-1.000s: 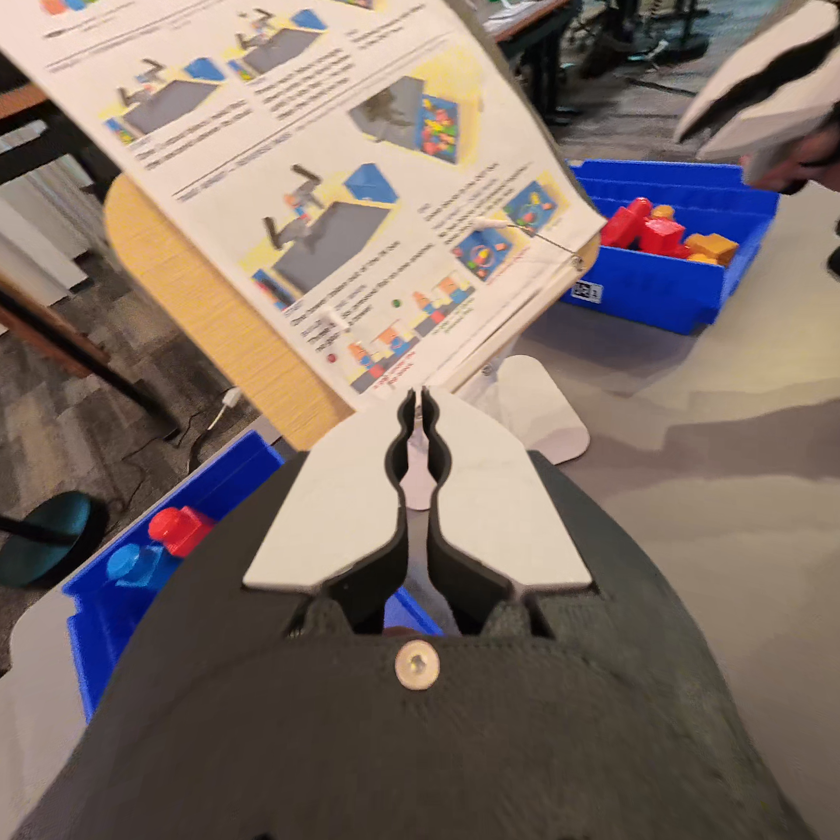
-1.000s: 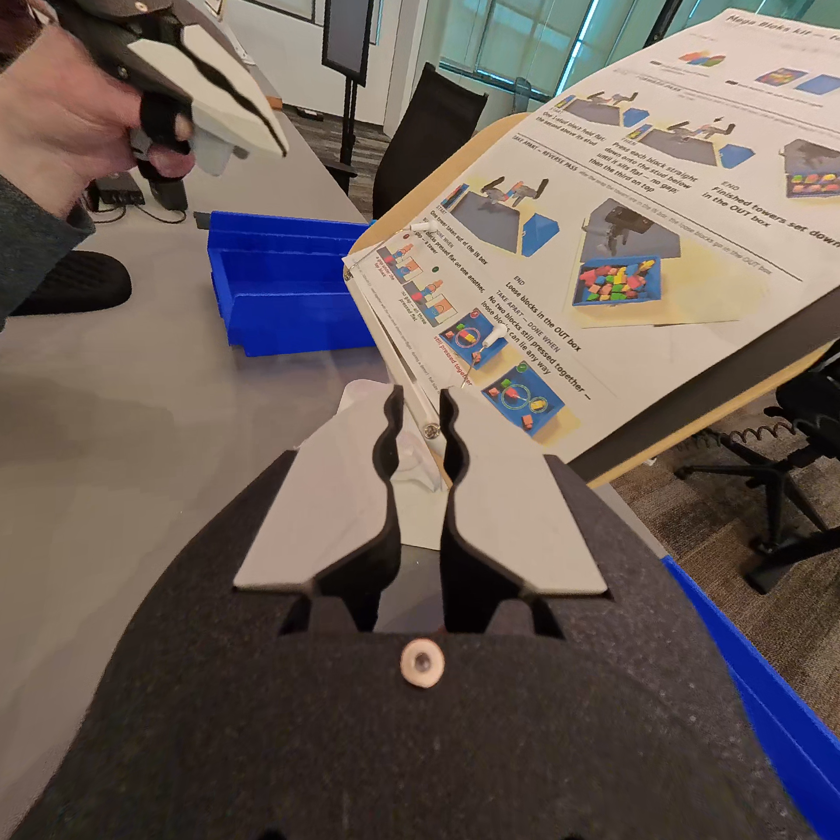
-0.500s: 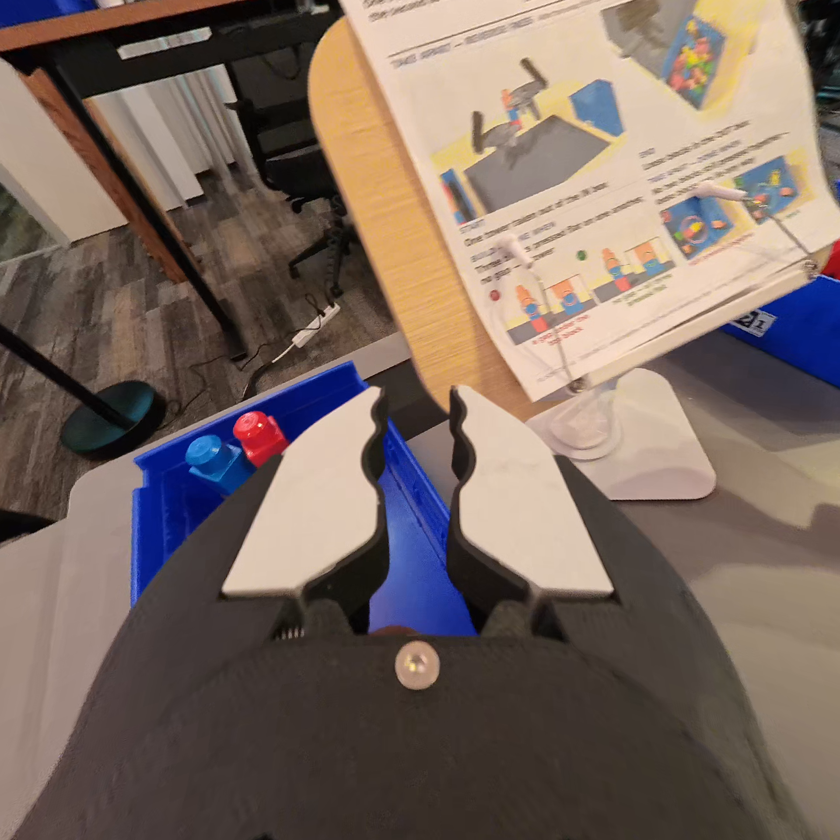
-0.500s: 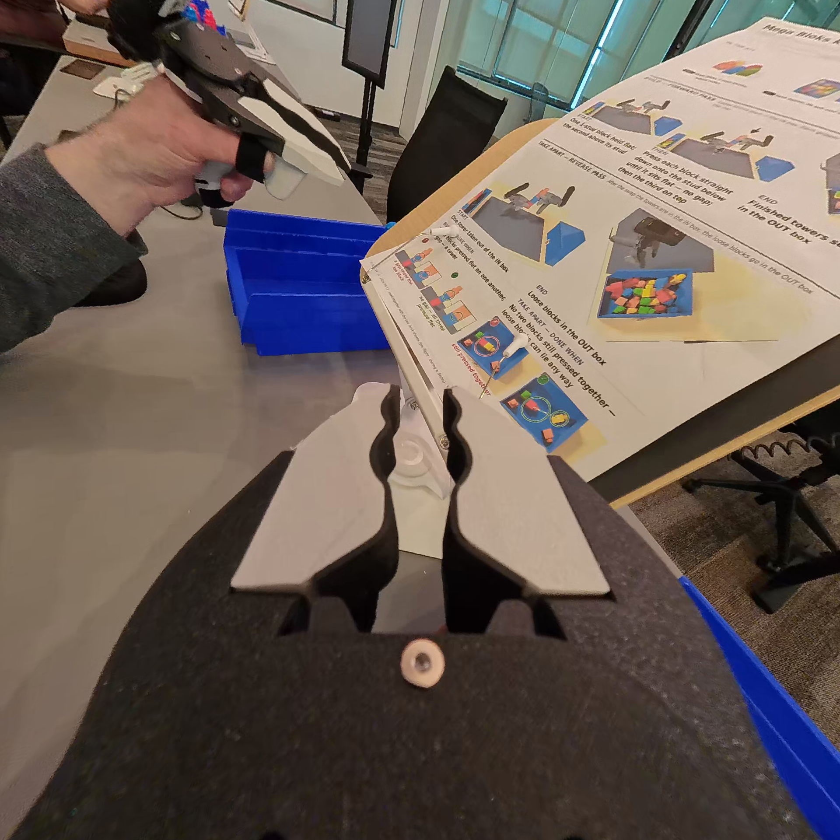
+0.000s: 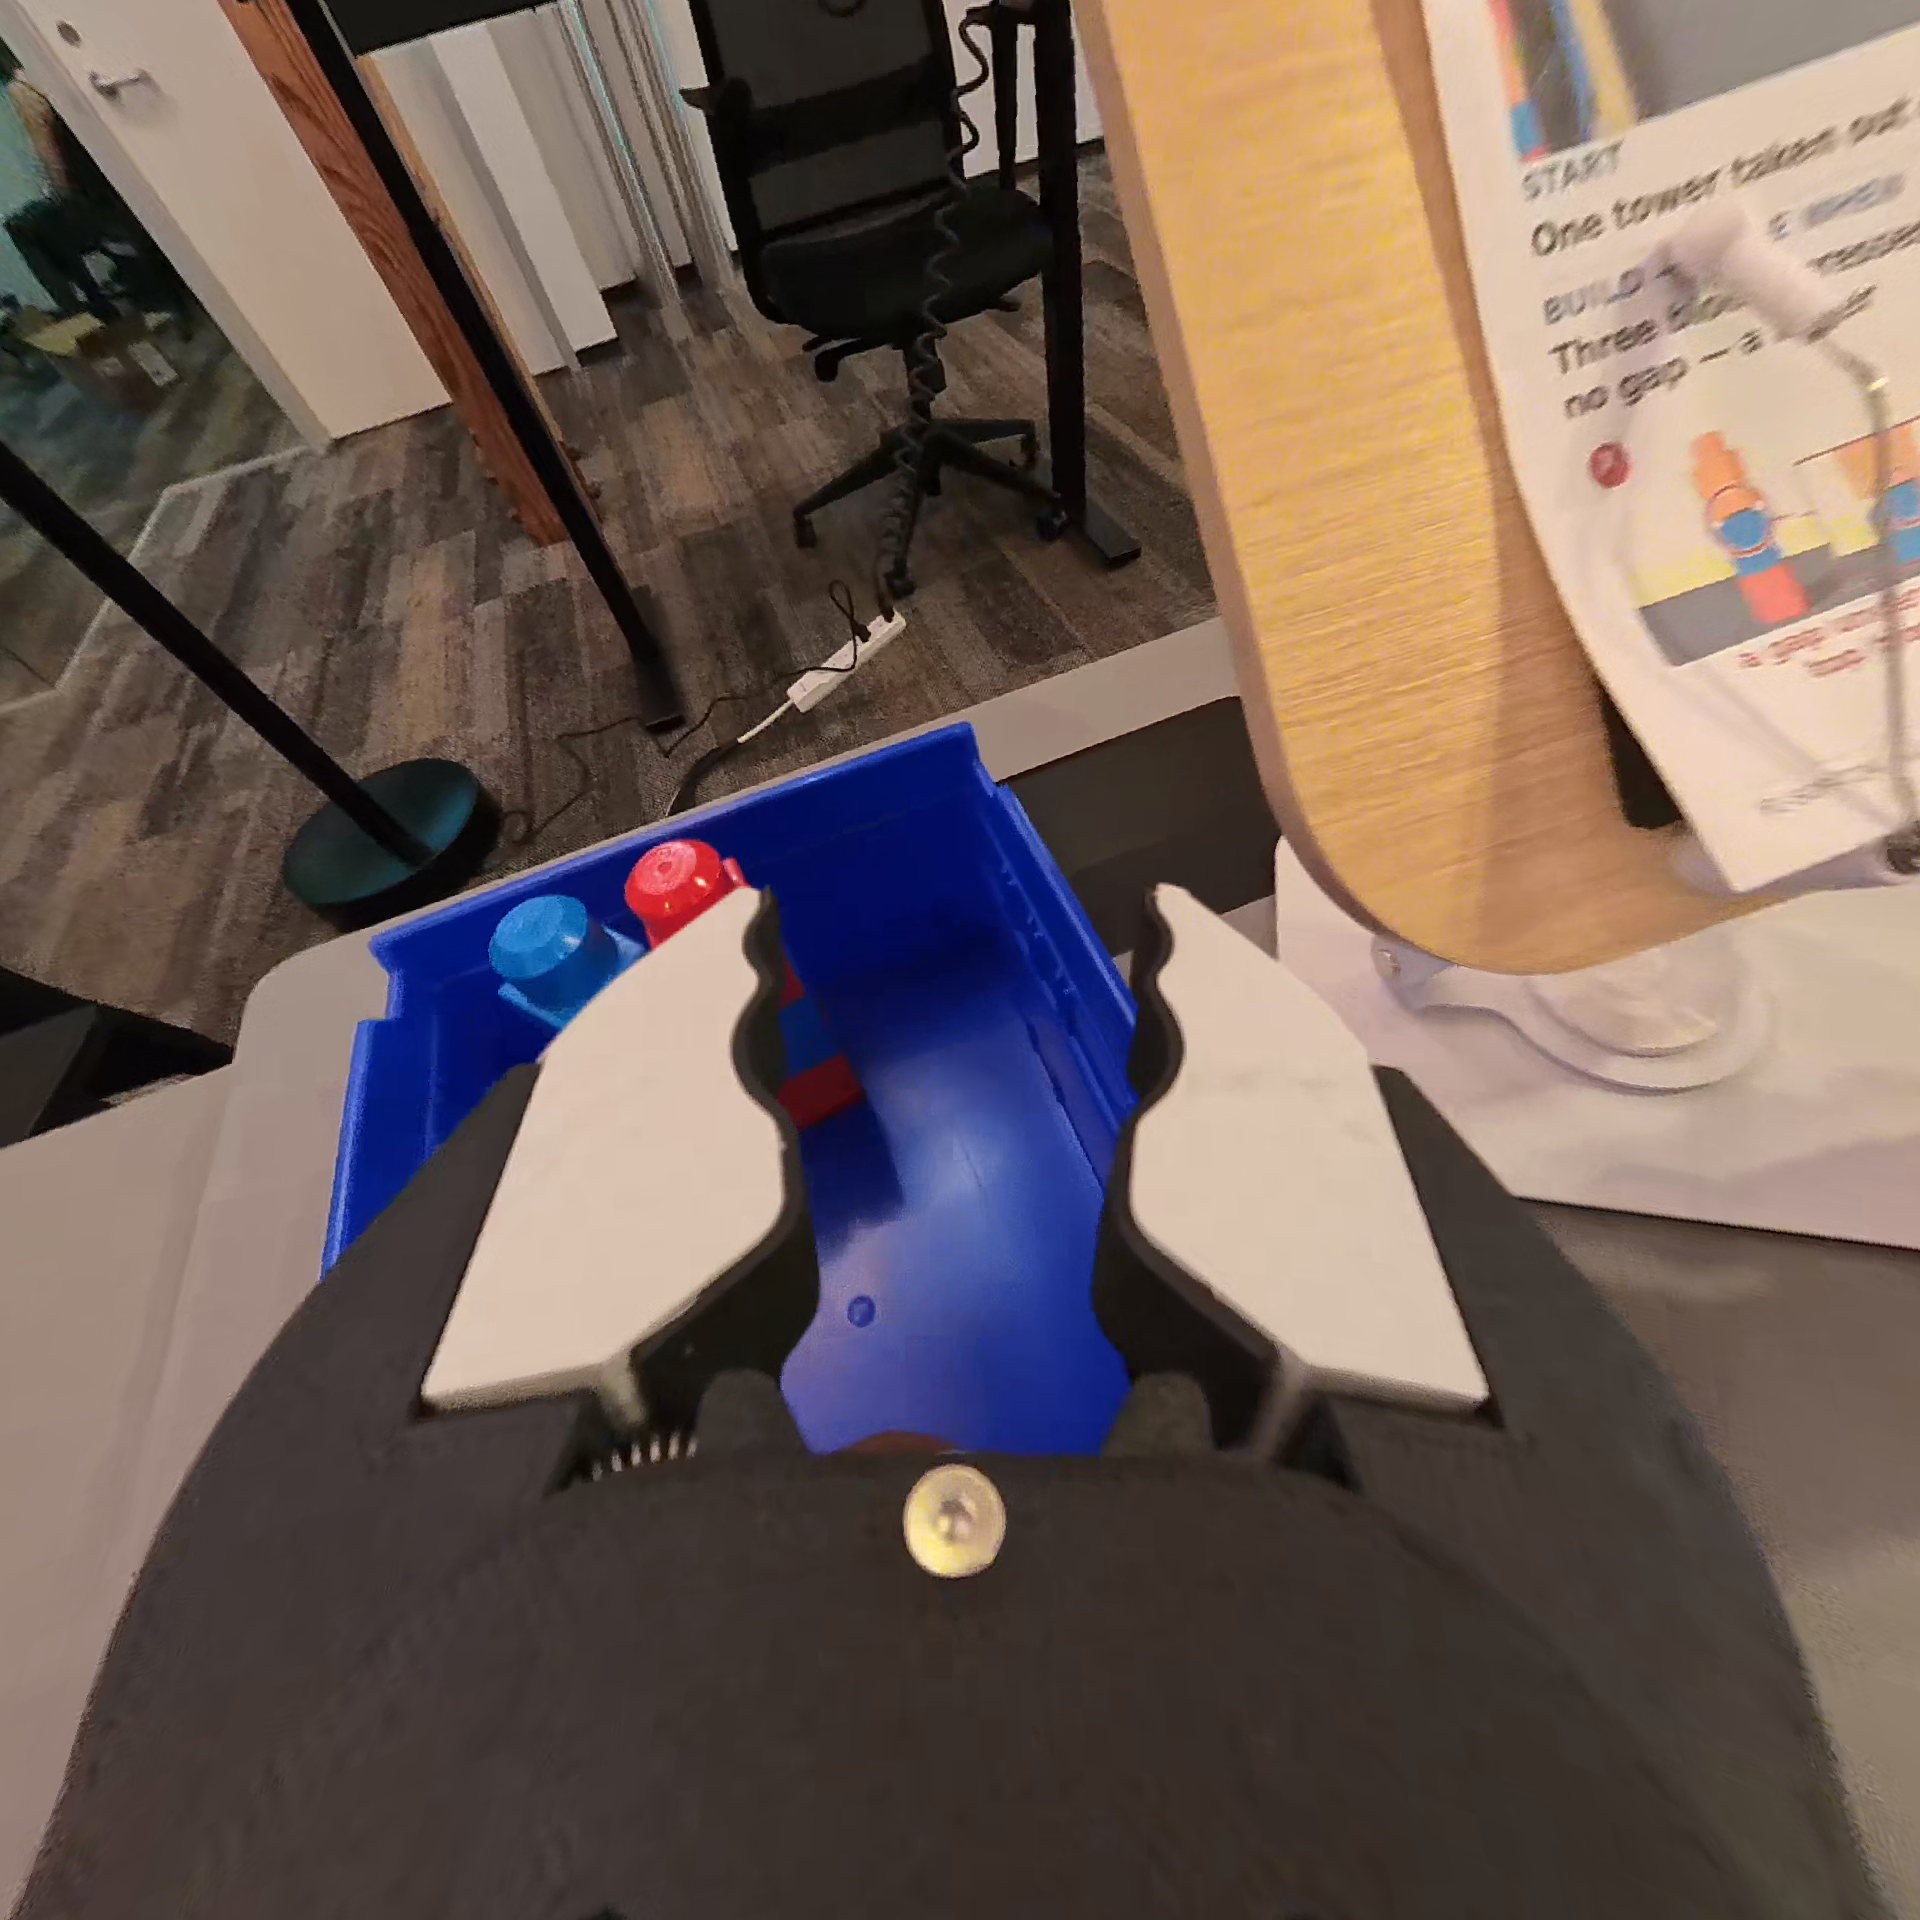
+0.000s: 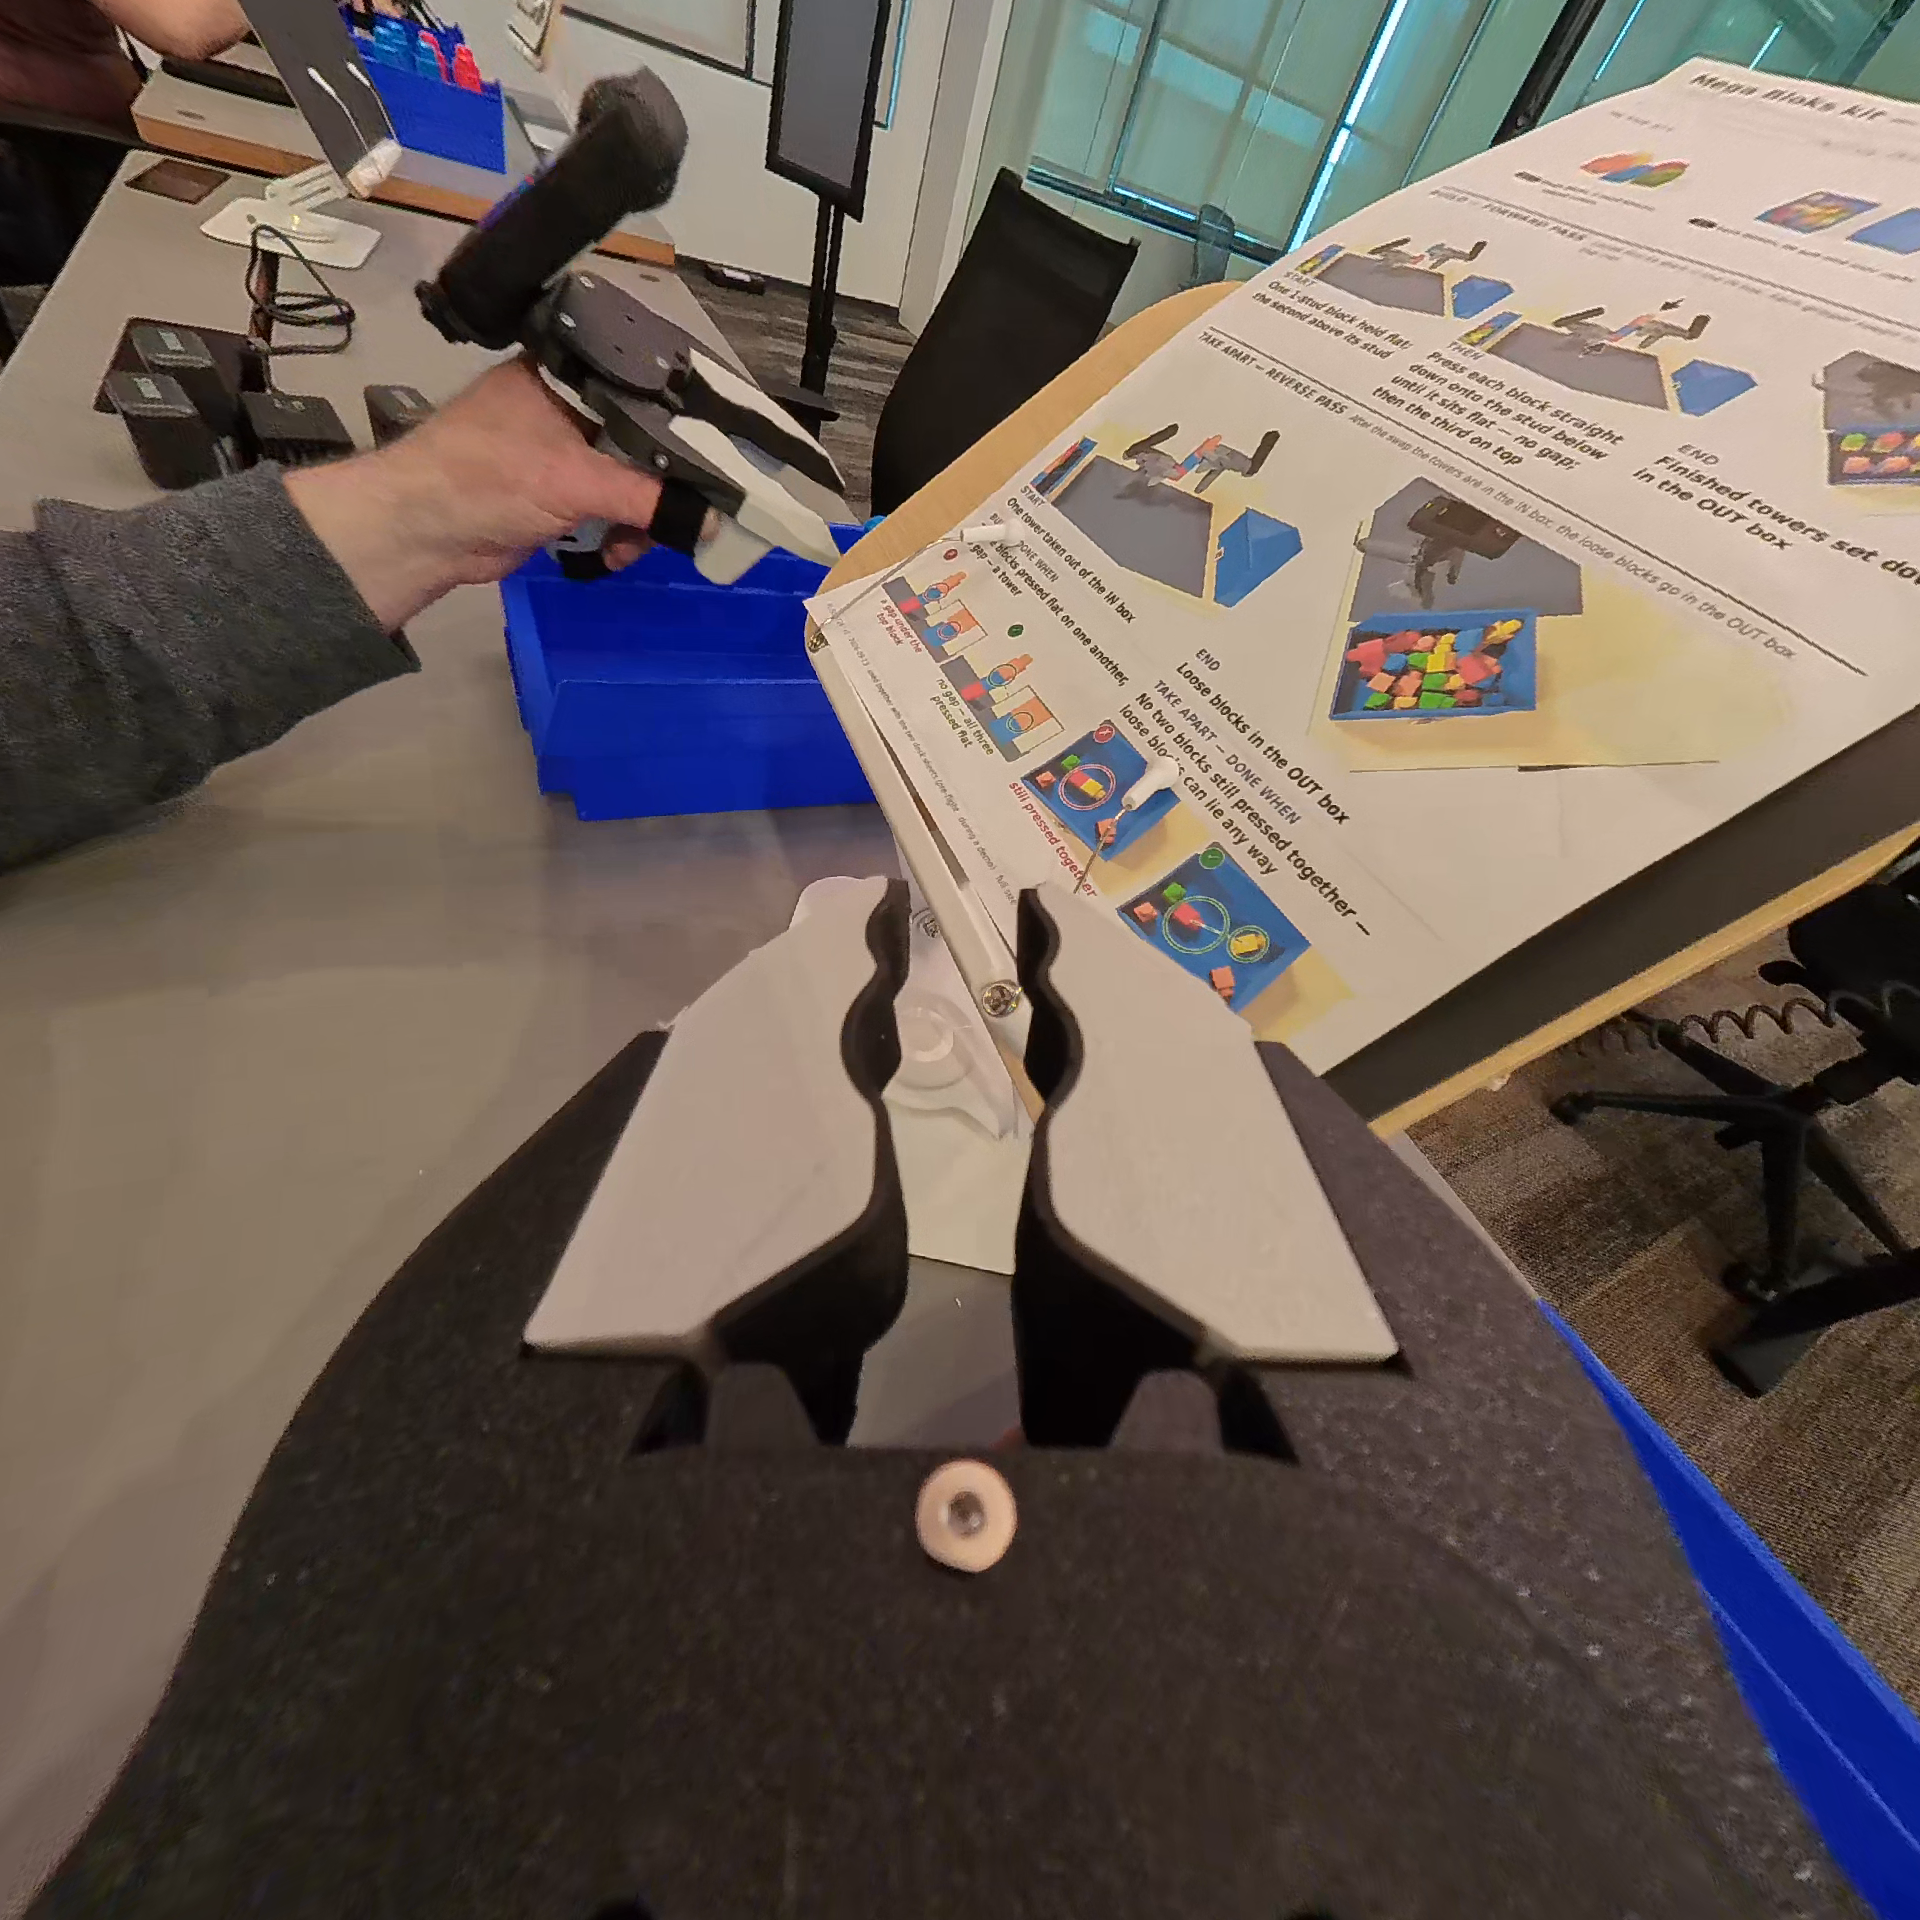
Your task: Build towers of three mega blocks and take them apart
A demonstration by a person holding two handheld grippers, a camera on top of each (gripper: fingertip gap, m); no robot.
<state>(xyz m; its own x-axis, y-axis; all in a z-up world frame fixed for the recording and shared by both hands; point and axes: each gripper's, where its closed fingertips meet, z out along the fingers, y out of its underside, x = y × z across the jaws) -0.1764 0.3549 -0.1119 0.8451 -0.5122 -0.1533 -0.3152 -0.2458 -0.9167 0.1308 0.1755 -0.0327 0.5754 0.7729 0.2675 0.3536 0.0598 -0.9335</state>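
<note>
My left gripper (image 5: 961,904) is open wide and empty, hovering over a blue bin (image 5: 1049,935) at the table's edge. Two block towers stand in the bin's far left corner, one blue-topped (image 5: 545,951) and one red-topped (image 5: 681,883); my left finger hides their lower parts. Red and blue blocks (image 5: 816,1081) show between the fingers. In the right wrist view a hand holds the left gripper (image 6: 727,488) above that blue bin (image 6: 675,707). My right gripper (image 6: 961,899) is open by a narrow gap, empty, above the grey table.
An instruction sheet on a tilted wooden board (image 6: 1455,623) stands on a white base (image 5: 1558,1091) between the grippers. Another blue bin's edge (image 6: 1766,1662) is at the lower right. Black packs (image 6: 208,405) lie at the far left. An office chair (image 5: 883,260) stands beyond the table. The tips of one gripper are about 35 cm away from the tips of the other.
My left gripper swung left and down over the blue bin and went from shut to wide open. The right gripper has barely moved.
</note>
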